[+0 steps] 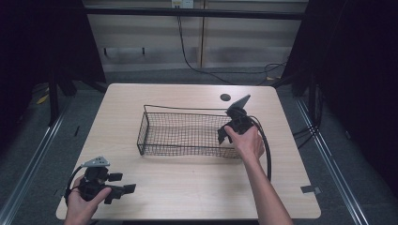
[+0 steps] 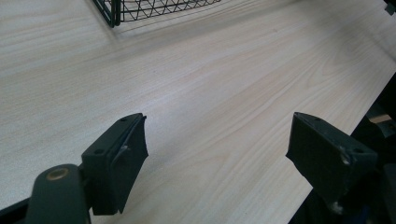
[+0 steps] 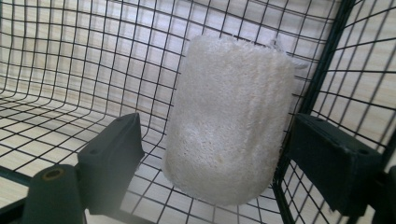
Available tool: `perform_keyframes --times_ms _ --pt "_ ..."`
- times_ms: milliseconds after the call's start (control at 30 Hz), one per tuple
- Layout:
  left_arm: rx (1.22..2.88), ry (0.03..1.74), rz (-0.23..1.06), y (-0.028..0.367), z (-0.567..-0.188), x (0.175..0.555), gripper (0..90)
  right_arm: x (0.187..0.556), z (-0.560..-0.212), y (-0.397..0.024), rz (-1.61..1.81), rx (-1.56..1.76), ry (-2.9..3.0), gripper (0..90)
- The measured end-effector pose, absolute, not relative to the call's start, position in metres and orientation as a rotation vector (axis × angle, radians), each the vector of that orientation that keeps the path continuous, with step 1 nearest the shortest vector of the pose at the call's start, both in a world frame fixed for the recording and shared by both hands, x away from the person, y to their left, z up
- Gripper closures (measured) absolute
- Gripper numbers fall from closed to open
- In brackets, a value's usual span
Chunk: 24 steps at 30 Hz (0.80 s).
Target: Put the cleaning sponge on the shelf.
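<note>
The right gripper point(image 1: 224, 136) is reaching down into the right end of a black wire basket point(image 1: 155, 149) that is sitting in the middle of the table point(image 1: 187, 187). In the right gripper view its jaws are standing wide apart on either side of a white sponge point(image 3: 233, 121), and neither pad is pressing on it, so the sponge is lying free on the mesh floor, tucked against the basket's corner wall. Judging by this, the placing of the sponge into the basket is looking done or nearly so: the sponge is already inside and let go, and what is remaining seems to be lifting the right gripper clear of the wire. It could equally be the start of a pick-up, since the jaws are framing the sponge closely; the pictures are not settling which.

The left gripper point(image 1: 123, 191) is waiting near the front left corner of the table, well apart from the basket, its jaws open and holding nothing over bare wood.

The sponge is looking like a stubby roll with a rough, fibrous, loofah-like surface, off-white all over, slightly frayed at its upper edge. It is appearing light and springy, likely to give under the pads.
</note>
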<state>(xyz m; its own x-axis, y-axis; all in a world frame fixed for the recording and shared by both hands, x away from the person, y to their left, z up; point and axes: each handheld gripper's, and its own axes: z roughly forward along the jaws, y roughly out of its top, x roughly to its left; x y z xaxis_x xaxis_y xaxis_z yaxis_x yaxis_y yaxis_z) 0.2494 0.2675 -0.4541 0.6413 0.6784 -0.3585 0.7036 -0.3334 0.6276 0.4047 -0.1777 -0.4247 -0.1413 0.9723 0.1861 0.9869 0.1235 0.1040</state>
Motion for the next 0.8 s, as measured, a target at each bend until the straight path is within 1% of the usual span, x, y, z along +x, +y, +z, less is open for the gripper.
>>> perform_keyframes --times_ms 500,800 --pt "2.073 1.076 -0.044 0.267 -0.454 0.249 19.4 0.395 -0.411 -0.188 -0.439 -1.961 -2.299 16.8" --pt "2.076 1.076 -0.04 0.267 -0.455 0.249 19.4 0.385 -0.408 -0.193 -0.515 -1.867 -2.331 18.1"
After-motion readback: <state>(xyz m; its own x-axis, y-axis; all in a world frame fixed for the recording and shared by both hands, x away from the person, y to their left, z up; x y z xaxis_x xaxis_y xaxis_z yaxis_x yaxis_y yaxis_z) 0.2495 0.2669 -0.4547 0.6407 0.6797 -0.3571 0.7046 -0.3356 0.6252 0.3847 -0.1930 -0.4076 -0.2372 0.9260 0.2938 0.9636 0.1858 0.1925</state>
